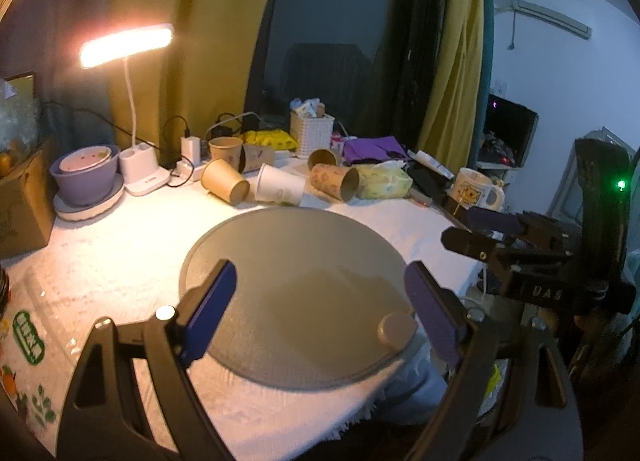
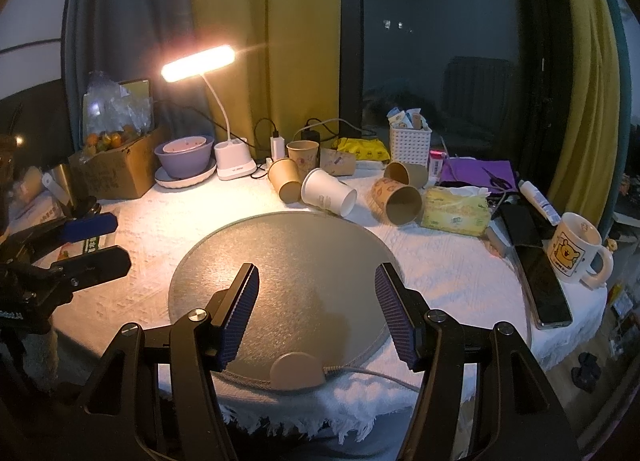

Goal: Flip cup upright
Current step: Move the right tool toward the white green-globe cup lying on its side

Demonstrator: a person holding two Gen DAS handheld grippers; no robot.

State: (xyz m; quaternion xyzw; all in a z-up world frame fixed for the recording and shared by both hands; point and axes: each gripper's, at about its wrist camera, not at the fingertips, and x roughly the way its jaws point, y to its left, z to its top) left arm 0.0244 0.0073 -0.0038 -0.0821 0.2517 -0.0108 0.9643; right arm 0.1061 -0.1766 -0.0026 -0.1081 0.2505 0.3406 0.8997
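Several paper cups lie on their sides beyond the round grey mat [image 2: 288,261]: a brown cup [image 2: 285,180], a white cup [image 2: 329,193] and a patterned cup [image 2: 396,200]. In the left wrist view they are the brown cup [image 1: 224,181], the white cup [image 1: 280,185] and the patterned cup [image 1: 334,180]. One brown cup [image 2: 303,155] stands upright behind them. My left gripper [image 1: 320,313] is open and empty over the mat. My right gripper [image 2: 318,313] is open and empty over the mat's near edge; it also shows at the right of the left wrist view [image 1: 480,233].
A lit desk lamp [image 2: 198,63], purple bowl [image 2: 184,159], cardboard box [image 2: 116,173], white basket [image 2: 410,145], tissue pack [image 2: 456,211], phone [image 2: 548,289] and cartoon mug [image 2: 576,249] ring the table. A white cloth [image 2: 460,281] covers the table.
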